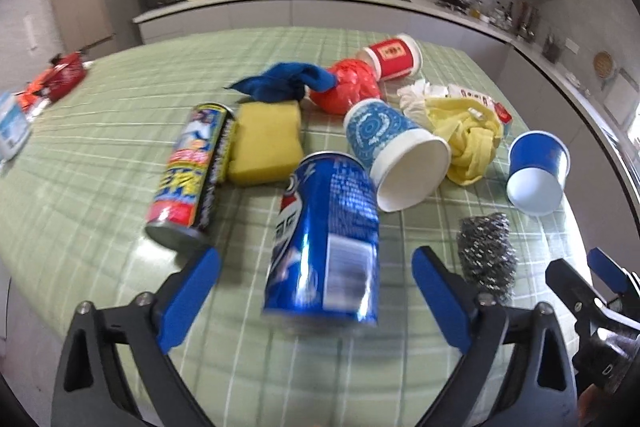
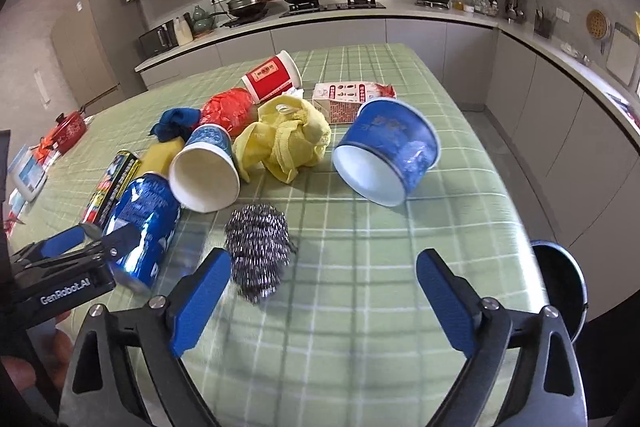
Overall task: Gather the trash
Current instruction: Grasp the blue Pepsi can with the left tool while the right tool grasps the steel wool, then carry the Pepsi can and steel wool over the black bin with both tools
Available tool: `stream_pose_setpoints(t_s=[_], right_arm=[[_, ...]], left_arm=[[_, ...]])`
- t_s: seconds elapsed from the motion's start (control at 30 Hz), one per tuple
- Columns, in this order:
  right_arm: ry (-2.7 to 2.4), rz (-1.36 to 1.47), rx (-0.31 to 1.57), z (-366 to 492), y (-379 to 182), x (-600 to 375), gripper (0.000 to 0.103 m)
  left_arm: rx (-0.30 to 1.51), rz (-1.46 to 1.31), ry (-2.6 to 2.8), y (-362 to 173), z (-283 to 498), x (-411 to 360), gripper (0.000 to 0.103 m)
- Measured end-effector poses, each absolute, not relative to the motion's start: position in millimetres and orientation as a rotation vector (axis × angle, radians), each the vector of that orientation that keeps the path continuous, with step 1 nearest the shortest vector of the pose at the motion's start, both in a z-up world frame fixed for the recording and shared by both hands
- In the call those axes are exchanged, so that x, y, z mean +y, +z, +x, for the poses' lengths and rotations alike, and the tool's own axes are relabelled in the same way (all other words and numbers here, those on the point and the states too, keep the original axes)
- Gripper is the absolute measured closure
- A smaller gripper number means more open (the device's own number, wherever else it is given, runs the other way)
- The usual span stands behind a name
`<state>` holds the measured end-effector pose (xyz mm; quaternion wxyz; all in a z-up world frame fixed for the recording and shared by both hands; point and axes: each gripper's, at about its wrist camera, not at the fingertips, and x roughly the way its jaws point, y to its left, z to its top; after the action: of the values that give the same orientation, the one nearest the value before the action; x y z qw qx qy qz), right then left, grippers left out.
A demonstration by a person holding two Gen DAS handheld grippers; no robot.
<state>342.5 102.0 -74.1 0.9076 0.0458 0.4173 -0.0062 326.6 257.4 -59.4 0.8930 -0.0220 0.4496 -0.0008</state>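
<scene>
Blue aluminium drink can (image 1: pixel 324 239) lies on its side on the green checked surface (image 1: pixel 100 155), between the left gripper (image 1: pixel 316 263)'s wide-open fingers (image 1: pixel 188 291). Right gripper (image 2: pixel 324 287), fingers spread and empty, hangs by the steel wool scourer (image 2: pixel 258 251). Closing off-centre could roll the can away.

Both wrist cameras look steeply down, close over the table (image 1: pixel 100 155), sharing its clutter

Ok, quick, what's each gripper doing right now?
Left gripper: jaws open, holding nothing; the blue can lies between them, unpinched.
Right gripper: jaws open, empty, beside the steel scourer.
</scene>
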Motion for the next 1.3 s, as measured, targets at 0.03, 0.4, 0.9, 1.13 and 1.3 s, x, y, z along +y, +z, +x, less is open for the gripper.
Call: stream_pose_setpoints(t_s=[0.03, 0.4, 0.9, 1.13, 1.3], right_arm=[[-0.014, 0.107, 0.869, 348, -78, 103, 0.008], [0.001, 0.130, 0.910, 377, -97, 121, 0.015], [0.103, 0.155, 0.971, 385, -120, 136, 0.058], [0.027, 0.206, 0.910, 359, -96, 99, 0.058], [-0.032, 0.237, 0.885, 340, -82, 65, 0.058]], left_arm=[[0.949, -0.047, -0.020, -64, 333, 259, 0.011], [1.009, -0.041, -0.140, -83, 342, 265, 0.033], [0.939, -0.041, -0.186, -68, 334, 267, 0.034], [0.896, -0.039, -0.244, -47, 325, 245, 0.034], [0.869, -0.023, -0.279, -39, 319, 216, 0.034]])
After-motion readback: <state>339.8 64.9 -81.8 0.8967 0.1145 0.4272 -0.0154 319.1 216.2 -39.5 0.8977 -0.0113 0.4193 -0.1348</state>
